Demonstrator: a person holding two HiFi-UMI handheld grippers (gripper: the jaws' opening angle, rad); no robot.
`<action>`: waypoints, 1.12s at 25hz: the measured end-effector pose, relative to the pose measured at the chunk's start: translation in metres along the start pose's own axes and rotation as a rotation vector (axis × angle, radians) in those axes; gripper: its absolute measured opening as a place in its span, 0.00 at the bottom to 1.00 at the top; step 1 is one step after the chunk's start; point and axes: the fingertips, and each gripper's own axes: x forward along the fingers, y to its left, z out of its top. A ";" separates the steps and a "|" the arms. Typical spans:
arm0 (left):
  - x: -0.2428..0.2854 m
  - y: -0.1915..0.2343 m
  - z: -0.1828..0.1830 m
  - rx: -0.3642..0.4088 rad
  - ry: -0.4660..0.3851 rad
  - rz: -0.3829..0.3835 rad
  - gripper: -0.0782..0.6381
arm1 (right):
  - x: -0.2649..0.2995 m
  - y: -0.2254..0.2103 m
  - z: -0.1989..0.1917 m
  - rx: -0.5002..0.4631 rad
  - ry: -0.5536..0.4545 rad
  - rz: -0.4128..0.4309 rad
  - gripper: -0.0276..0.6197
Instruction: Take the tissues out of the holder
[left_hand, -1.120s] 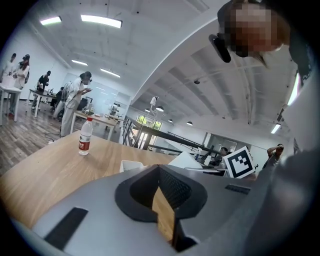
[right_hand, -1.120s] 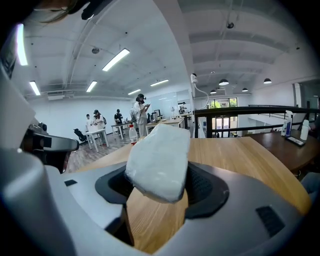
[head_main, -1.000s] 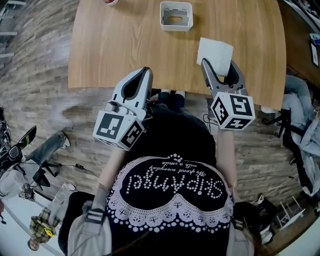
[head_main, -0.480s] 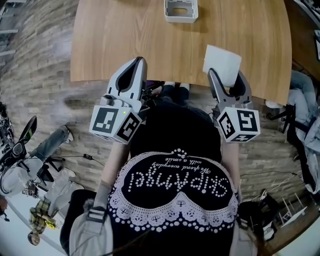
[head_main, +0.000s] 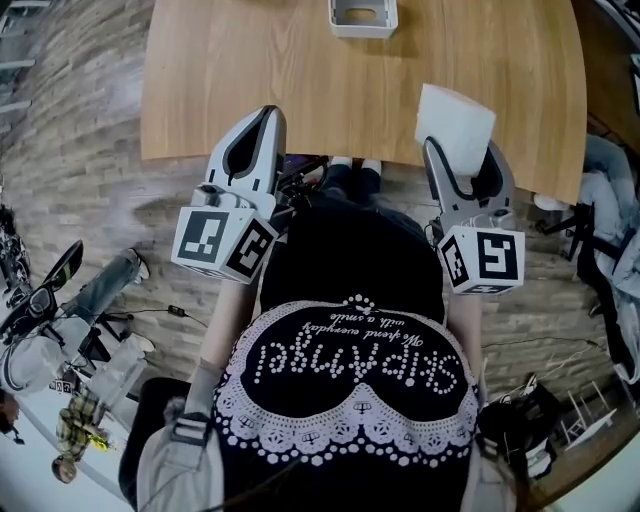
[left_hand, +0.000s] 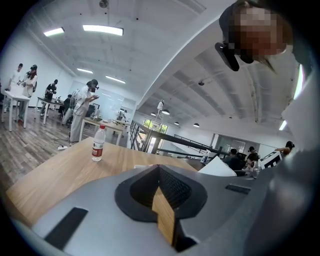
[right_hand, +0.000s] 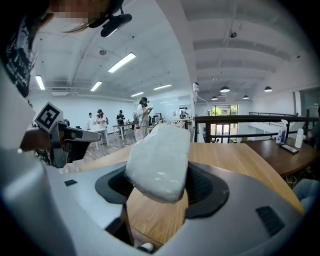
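The grey tissue holder (head_main: 362, 15) stands on the far part of the wooden table (head_main: 300, 80) and is cut off by the top of the head view. A white stack of tissues (head_main: 455, 122) is out of it, near the table's front right edge. My right gripper (head_main: 462, 150) is shut on the tissues (right_hand: 160, 160), which stick up and forward from between its jaws (right_hand: 161, 177). My left gripper (head_main: 265, 112) hangs at the front edge of the table on the left, shut with nothing in it (left_hand: 159, 167).
A water bottle (left_hand: 98, 143) stands on the table's far left. The table's front edge (head_main: 350, 162) runs just ahead of the person's body. A chair with clothing (head_main: 610, 200) is at the right, and equipment lies on the floor (head_main: 50, 300) at the left. Several people stand at distant tables.
My right gripper has carried the tissues to the right and nearer the table's front edge, away from the holder. The left gripper has hardly moved.
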 end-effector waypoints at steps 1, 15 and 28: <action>0.000 0.000 0.000 0.001 -0.001 0.002 0.12 | -0.001 0.002 0.000 -0.009 -0.002 0.003 0.50; -0.009 0.004 -0.003 0.001 0.004 0.014 0.12 | -0.011 0.023 -0.013 0.036 -0.016 0.053 0.50; -0.012 -0.001 -0.005 0.009 0.010 0.018 0.12 | -0.015 0.027 -0.021 0.027 -0.010 0.067 0.50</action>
